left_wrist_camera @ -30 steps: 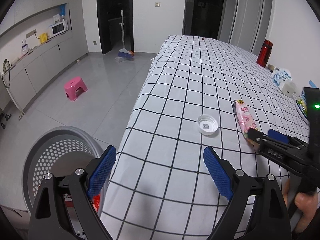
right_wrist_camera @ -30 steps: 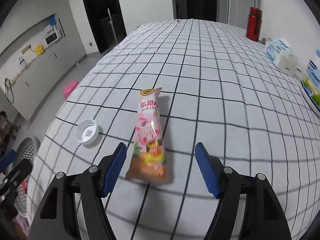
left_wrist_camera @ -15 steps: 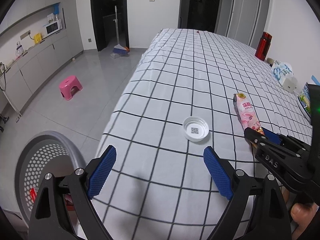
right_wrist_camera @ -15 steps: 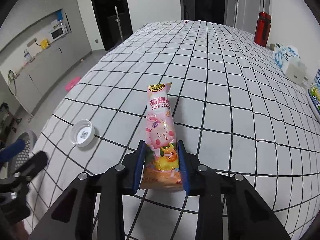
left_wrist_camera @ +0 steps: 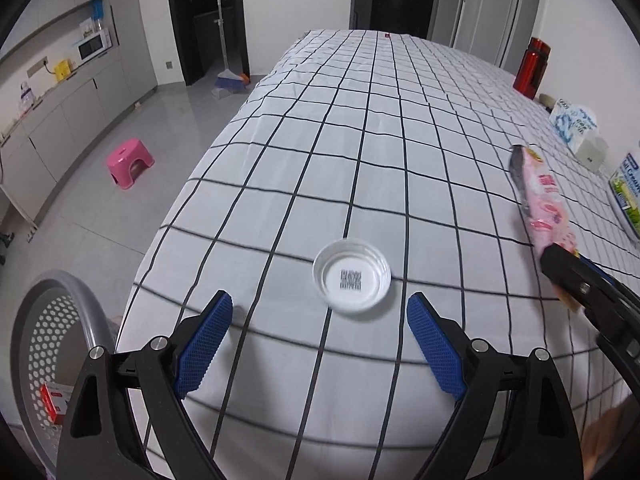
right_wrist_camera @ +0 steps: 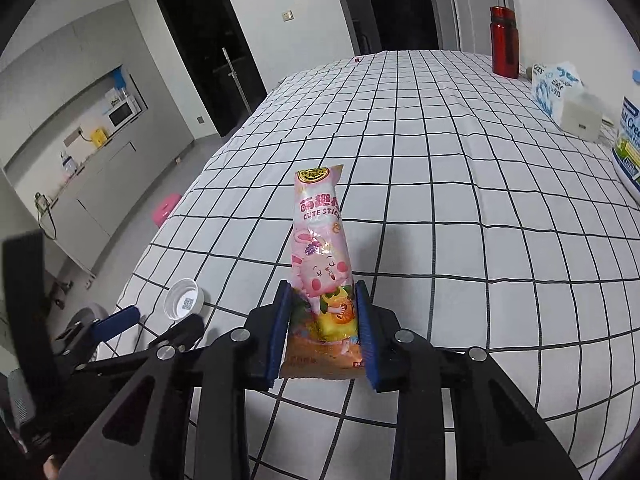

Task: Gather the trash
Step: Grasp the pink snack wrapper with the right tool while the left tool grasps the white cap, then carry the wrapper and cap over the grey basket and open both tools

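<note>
Left wrist view: a grey basket [left_wrist_camera: 60, 312] stands on the tiled floor [left_wrist_camera: 132, 216] beside the checked bench [left_wrist_camera: 360, 160], where the left gripper [left_wrist_camera: 320, 332] gapes before a white lid [left_wrist_camera: 351, 275]. Rightward, the right gripper [right_wrist_camera: 322, 334] clamps a pink wrapper [right_wrist_camera: 322, 256], raised off the cloth.

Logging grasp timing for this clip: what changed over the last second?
The right hand-held gripper closed on the pink snack packet and lifted it, so its far end now tilts up off the checked tablecloth. The left hand-held gripper swung from the grey basket toward the white lid. Its jaws stayed open; the lid stayed put.
</note>
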### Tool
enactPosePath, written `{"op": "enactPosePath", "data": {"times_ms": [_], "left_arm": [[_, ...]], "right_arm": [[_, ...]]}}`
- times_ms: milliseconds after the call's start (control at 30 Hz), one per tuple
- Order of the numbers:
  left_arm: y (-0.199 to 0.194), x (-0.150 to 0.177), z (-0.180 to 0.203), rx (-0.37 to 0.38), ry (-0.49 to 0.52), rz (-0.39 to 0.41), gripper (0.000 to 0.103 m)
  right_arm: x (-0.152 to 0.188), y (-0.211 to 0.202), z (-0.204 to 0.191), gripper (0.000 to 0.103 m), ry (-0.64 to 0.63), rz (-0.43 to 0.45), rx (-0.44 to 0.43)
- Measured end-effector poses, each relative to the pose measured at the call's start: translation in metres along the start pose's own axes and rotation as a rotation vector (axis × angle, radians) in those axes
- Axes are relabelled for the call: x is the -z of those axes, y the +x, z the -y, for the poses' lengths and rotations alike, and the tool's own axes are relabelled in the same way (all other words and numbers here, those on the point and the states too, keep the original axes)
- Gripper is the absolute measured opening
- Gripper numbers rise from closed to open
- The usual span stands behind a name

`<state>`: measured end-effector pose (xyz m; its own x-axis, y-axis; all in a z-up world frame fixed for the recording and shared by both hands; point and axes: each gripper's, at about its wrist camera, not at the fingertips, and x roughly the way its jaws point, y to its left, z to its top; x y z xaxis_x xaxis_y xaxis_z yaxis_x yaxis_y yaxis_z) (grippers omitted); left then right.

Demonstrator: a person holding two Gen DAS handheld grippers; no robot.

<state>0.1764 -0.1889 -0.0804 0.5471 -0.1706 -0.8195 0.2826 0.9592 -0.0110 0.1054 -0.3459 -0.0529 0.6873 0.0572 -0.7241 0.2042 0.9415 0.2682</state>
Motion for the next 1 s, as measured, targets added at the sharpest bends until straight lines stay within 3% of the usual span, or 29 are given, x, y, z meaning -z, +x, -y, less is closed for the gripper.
{"op": "enactPosePath", "data": {"times_ms": [200,333,367,400,767,1000], "left_arm": [[0.005,-0.004,0.010,-0.012,0.014,-0.006,0.078],[0.001,-0.003,0.016,0.006,0.026,0.008,0.054],[-0.001,-0.002,0.019,0.011,0.035,0.012,0.042],[-0.003,-0.001,0.023,0.017,0.046,0.015,0.039],[-0.021,0.014,0.020,0.011,0.041,0.020,0.039],[-0.055,0.026,-0.001,-0.009,0.028,0.062,0.039]], "right_arm": [[-0.002,0.002,0.009,0.031,0.029,-0.011,-0.018],[-0.003,0.004,0.011,0.031,0.036,-0.017,-0.023],[-0.003,0.005,0.011,0.031,0.038,-0.021,-0.022],[-0.004,0.007,0.013,0.031,0.040,-0.023,-0.022],[-0.006,0.007,0.019,0.031,0.046,-0.021,-0.025],[-0.002,-0.001,0.008,0.031,0.018,-0.001,-0.025]]}}
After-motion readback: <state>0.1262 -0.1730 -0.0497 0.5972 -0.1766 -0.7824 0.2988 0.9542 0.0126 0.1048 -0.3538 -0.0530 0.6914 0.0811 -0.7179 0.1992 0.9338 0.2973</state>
